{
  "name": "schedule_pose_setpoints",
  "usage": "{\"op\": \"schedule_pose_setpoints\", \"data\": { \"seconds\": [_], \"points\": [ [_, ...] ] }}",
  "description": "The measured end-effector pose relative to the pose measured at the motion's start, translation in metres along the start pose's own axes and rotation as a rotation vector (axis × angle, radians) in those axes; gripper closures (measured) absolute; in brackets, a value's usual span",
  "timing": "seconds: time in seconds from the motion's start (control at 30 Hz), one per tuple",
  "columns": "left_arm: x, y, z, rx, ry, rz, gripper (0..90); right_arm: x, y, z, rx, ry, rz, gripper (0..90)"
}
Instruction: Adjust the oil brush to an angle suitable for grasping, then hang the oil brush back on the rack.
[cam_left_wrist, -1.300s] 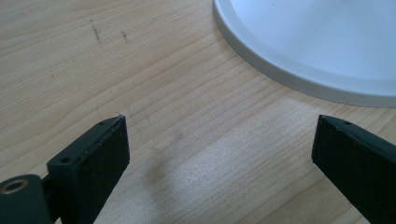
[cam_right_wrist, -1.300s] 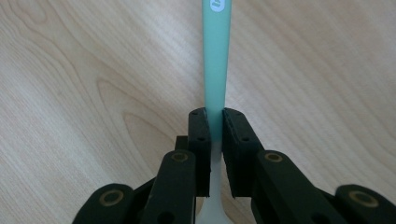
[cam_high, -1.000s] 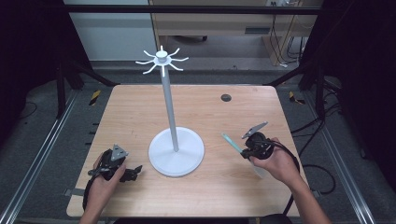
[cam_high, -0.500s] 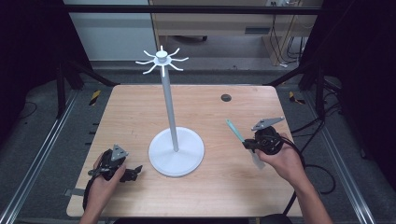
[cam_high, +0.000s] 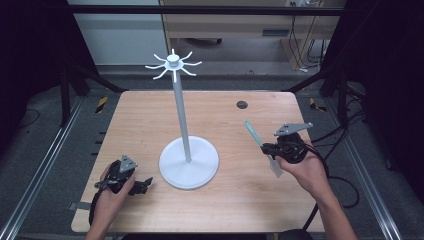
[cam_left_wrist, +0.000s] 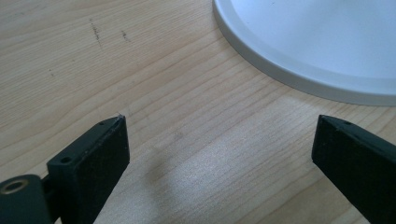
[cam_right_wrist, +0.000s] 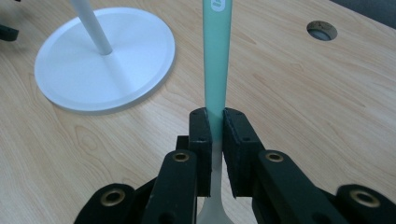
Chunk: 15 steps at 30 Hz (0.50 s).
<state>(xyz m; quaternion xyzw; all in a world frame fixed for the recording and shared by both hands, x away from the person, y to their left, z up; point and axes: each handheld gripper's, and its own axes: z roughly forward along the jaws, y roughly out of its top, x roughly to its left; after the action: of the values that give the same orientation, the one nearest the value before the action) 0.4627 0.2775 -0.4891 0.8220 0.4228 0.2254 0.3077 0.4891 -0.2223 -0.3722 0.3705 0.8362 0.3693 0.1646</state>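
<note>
My right gripper (cam_high: 266, 148) is clamped on a spatula (cam_high: 261, 147); in the right gripper view its two fingers (cam_right_wrist: 201, 133) press on either side of the mint-green handle, which runs up and away from them, while the pale blade end hangs down below the fingers toward my hand. From the high view the spatula is held above the tabletop (cam_high: 240, 200) on the right side, tilted, its green end pointing up and back and its whitish blade toward the near edge. It is well apart from the stand (cam_high: 187, 155), whose round white base sits in the middle of the tabletop with a thin pole rising to a ring of hooks (cam_high: 173, 65).

My left gripper (cam_high: 142, 186) rests low at the near left, just beside the stand's base. Its fingers (cam_left_wrist: 100, 149) stand wide apart with only bare wood between them.
</note>
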Motion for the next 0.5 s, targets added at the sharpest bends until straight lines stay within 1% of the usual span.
{"op": "schedule_pose_setpoints", "data": {
  "seconds": [0.17, 0.27, 0.5],
  "points": [
    [0.000, 0.000, 0.000, 0.001, -0.001, 0.003, 3.8, 0.002, 0.003, -0.004, -0.029, 0.019, 0.010, 82.4],
    [-0.001, 0.000, 0.000, -0.003, 0.000, -0.002, 3.8, 0.004, 0.007, -0.008, -0.059, 0.037, 0.016, 82.4],
    [0.000, 0.000, 0.000, -0.002, 0.001, -0.002, 3.8, 0.013, 0.022, -0.016, -0.114, 0.049, 0.001, 82.5]
  ]
}}
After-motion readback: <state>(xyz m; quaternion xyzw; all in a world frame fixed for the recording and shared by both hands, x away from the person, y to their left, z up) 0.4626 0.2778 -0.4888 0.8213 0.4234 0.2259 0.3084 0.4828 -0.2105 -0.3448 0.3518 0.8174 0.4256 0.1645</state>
